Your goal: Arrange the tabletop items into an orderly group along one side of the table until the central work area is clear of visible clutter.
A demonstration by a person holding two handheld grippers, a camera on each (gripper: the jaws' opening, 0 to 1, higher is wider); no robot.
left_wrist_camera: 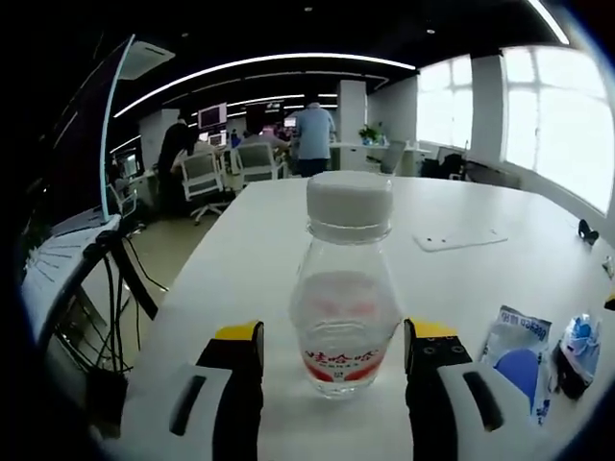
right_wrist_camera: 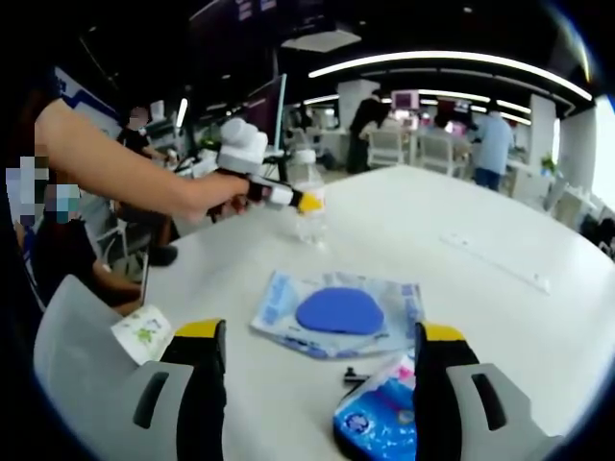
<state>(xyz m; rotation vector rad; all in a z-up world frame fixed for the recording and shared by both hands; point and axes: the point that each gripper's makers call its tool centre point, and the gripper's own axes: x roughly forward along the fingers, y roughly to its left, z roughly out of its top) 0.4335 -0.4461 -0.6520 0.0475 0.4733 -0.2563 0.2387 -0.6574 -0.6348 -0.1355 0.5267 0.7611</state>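
Note:
A clear plastic bottle (left_wrist_camera: pixel 342 288) with a white cap and a red label stands upright on the white table (left_wrist_camera: pixel 250 259). My left gripper (left_wrist_camera: pixel 334 348) is open, one yellow-tipped jaw on each side of the bottle's lower half. In the right gripper view a person's hand holds that left gripper (right_wrist_camera: pixel 288 197) at the bottle (right_wrist_camera: pixel 309 204), far across the table. My right gripper (right_wrist_camera: pixel 322 353) is open just short of a clear packet with a blue round pad (right_wrist_camera: pixel 336 312). A blue-and-white pouch (right_wrist_camera: pixel 380 415) lies low between its jaws.
A small white-and-green sachet (right_wrist_camera: pixel 144 334) lies near the table's left edge. A flat white panel (left_wrist_camera: pixel 459 238) is set into the tabletop. The blue-pad packet (left_wrist_camera: pixel 519 357) and the pouch (left_wrist_camera: pixel 579 344) lie right of the bottle. Chairs, desks and people are beyond the table.

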